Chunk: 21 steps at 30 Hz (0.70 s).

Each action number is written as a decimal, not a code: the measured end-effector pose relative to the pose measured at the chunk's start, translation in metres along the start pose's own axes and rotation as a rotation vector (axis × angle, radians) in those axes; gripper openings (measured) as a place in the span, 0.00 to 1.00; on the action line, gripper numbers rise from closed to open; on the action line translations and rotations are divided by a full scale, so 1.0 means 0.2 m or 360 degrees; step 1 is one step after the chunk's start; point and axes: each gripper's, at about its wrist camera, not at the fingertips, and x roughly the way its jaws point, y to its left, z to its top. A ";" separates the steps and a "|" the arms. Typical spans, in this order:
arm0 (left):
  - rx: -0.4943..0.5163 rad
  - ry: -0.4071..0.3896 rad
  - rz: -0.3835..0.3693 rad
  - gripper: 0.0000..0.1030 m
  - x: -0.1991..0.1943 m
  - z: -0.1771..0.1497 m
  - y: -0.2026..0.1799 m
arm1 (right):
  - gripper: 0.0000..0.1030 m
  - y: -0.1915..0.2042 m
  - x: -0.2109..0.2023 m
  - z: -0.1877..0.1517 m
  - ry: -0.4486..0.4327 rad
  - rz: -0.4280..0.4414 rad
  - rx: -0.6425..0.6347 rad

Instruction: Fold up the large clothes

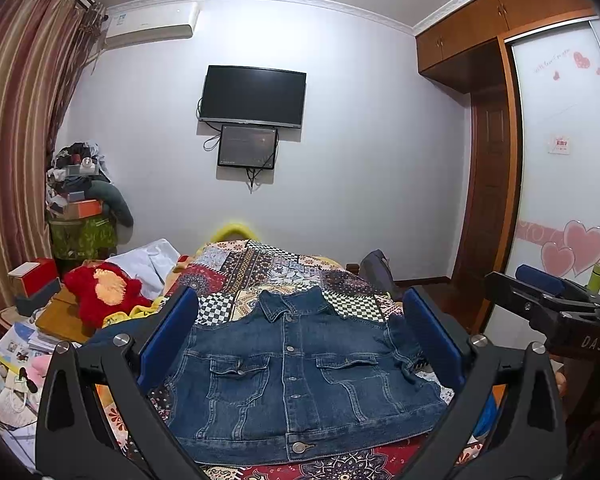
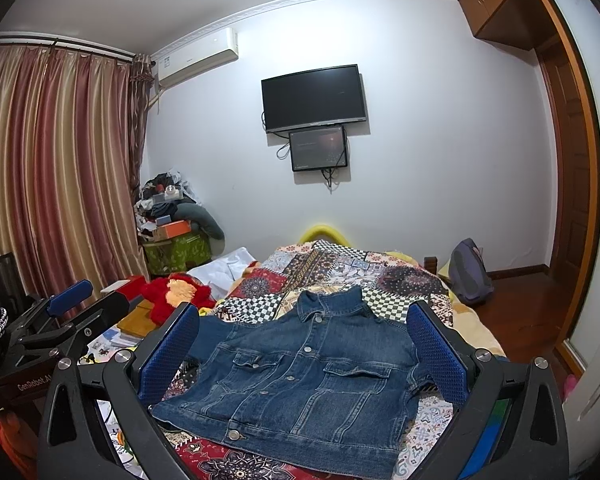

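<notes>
Jacket (image 1: 300, 376) flat on bed (image 1: 260, 268); both tongs agape, empty.

Jacket (image 1: 300, 376) flat on bedspread (image 1: 260, 268)

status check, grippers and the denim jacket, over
Left gripper open, empty. Right gripper open, empty. Denim jacket flat on patchwork bedspread, buttoned, front up, unfolded. Nothing on it.
</notes>
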 end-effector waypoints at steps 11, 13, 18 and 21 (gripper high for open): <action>-0.0016 0.0023 -0.0004 1.00 0.03 -0.01 0.02 | 1.00 0.00 0.05 -0.01 0.0030 -0.0019 -0.0002; -0.0022 0.0036 -0.0003 1.00 0.05 -0.01 0.03 | 1.00 0.00 0.07 -0.02 0.0046 -0.0023 0.0002; -0.0026 0.0069 0.0053 1.00 0.14 -0.03 0.10 | 1.00 0.01 0.20 -0.03 0.0117 -0.0031 -0.0007; -0.0040 0.0115 0.0088 1.00 0.23 -0.03 0.19 | 1.00 0.01 0.35 -0.05 0.0197 -0.0047 -0.0017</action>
